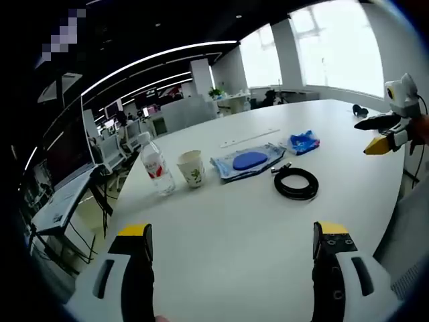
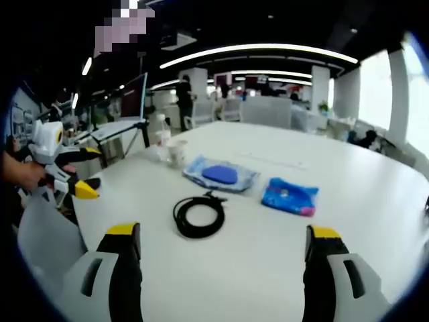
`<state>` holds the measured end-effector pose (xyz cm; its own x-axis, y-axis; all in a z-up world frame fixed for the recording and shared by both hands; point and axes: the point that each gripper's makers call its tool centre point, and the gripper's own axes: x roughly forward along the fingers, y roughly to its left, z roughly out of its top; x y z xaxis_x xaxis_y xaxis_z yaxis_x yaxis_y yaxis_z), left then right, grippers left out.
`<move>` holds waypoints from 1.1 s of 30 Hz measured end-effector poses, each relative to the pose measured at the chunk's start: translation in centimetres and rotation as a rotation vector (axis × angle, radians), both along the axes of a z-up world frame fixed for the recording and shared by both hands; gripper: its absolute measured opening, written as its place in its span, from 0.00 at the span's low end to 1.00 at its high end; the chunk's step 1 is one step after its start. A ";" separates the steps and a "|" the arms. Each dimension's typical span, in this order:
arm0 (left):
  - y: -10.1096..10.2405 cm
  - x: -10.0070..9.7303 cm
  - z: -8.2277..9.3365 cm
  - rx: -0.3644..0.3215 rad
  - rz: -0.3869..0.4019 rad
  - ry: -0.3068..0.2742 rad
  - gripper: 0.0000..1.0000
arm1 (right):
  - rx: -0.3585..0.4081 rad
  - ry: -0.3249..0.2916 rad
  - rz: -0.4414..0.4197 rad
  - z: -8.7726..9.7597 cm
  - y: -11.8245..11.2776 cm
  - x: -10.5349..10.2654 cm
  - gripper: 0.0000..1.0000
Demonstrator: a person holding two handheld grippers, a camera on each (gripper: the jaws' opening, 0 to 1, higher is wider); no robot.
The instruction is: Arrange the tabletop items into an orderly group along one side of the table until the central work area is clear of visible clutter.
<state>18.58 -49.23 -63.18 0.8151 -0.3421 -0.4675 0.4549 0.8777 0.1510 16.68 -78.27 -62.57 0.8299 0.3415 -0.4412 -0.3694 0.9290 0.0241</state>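
Observation:
On the white table (image 1: 221,218) a clear water bottle (image 1: 156,168) and a paper cup (image 1: 192,168) stand side by side. To their right lie a clear bag with a blue oval inside (image 1: 247,161) and a blue packet (image 1: 303,141). A black coiled cable (image 1: 295,182) lies nearer. My left gripper (image 1: 233,235) is open above bare table. My right gripper (image 1: 371,137) hovers open at the right edge. From the right gripper view, the cable (image 2: 199,215), bag (image 2: 220,174), packet (image 2: 289,196), cup (image 2: 177,153) and bottle (image 2: 161,139) lie ahead of my open right gripper (image 2: 223,235). The left gripper (image 2: 89,172) is at the left.
A thin white strip (image 1: 249,137) lies beyond the bag. A small dark object (image 1: 360,109) rests near the far table edge. A hand (image 2: 23,173) holds the left gripper above a grey chair (image 2: 40,235). Desks, monitors and chairs fill the office behind.

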 end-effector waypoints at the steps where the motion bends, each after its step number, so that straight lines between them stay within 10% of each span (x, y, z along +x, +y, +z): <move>1: 0.0 0.0 0.1 -0.011 0.011 -0.002 0.99 | -0.005 -0.002 0.006 0.0 0.0 0.0 1.00; 33: -2.2 -1.4 1.0 -0.030 -0.020 0.007 0.99 | 0.036 0.035 0.009 -0.6 1.3 -2.3 1.00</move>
